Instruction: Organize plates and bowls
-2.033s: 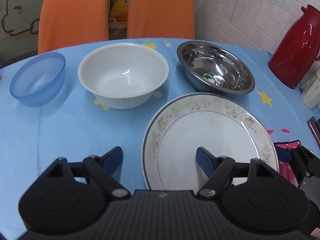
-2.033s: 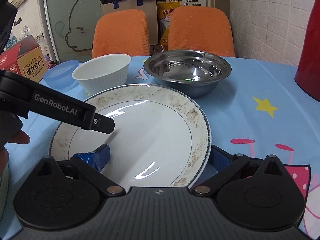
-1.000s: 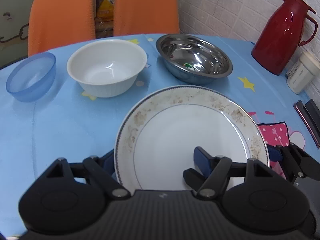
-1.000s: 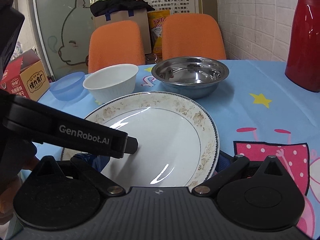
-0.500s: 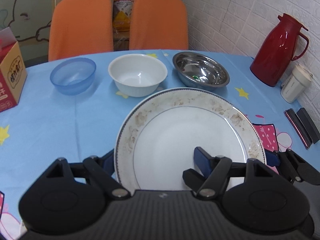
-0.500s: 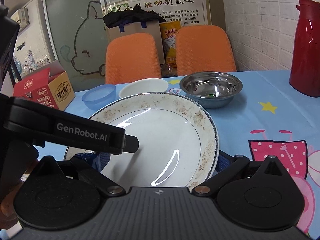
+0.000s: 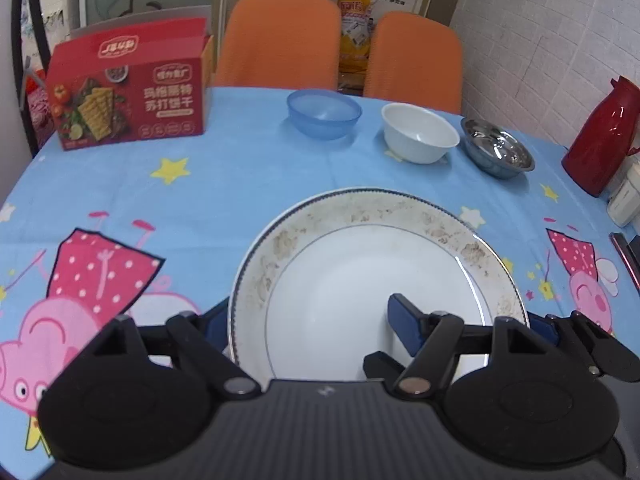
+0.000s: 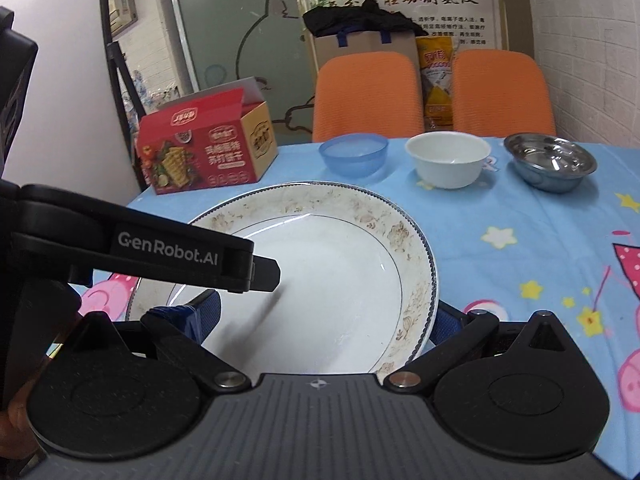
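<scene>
A dining corner, maybe an office canteen; cartoon-print cloth on the worktop (image 7: 248,184); orange chairs (image 8: 368,96); wall poster (image 8: 396,4); red thermos (image 7: 604,136).

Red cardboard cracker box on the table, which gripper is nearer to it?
Left. The left gripper holds the white floral-rimmed plate on the side toward the red cardboard cracker box; the right gripper holds its opposite side, farther off.
</scene>
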The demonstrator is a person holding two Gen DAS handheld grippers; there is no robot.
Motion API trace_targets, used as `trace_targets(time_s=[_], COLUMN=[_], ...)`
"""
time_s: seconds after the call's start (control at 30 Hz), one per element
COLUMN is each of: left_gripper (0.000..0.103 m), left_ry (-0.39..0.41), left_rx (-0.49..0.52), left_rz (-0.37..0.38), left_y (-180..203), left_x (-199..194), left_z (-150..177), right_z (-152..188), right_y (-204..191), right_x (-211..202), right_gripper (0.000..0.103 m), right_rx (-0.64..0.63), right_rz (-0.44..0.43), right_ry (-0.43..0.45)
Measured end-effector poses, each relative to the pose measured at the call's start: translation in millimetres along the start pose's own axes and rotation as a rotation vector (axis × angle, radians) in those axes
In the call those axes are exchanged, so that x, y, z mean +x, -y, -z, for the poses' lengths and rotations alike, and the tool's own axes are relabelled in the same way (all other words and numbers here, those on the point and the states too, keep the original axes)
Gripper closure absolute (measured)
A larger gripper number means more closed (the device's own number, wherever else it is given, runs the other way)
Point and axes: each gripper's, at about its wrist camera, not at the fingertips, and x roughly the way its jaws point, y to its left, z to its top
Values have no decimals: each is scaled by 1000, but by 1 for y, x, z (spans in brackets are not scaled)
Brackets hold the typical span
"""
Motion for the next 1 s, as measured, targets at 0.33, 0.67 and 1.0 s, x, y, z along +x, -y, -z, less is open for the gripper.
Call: trace_targets(time_s=[0.33,0.67,1.0], left_gripper=[32,31,30], left_ry=[-11,79,106], left_rx=[-59,-47,-66], left_rz=[28,60,62], left_y=[-29,-33,-36], left_x=[7,-5,-15], left_z=[25,22,16], right_z=[18,16,14], right_y=[-24,-22,-17], right_x=[14,9,-5], right_gripper=[12,12,15], right_rx=[-28,-49,-82], right_rz=[-3,27,-18], right_ry=[-67,-37,-50])
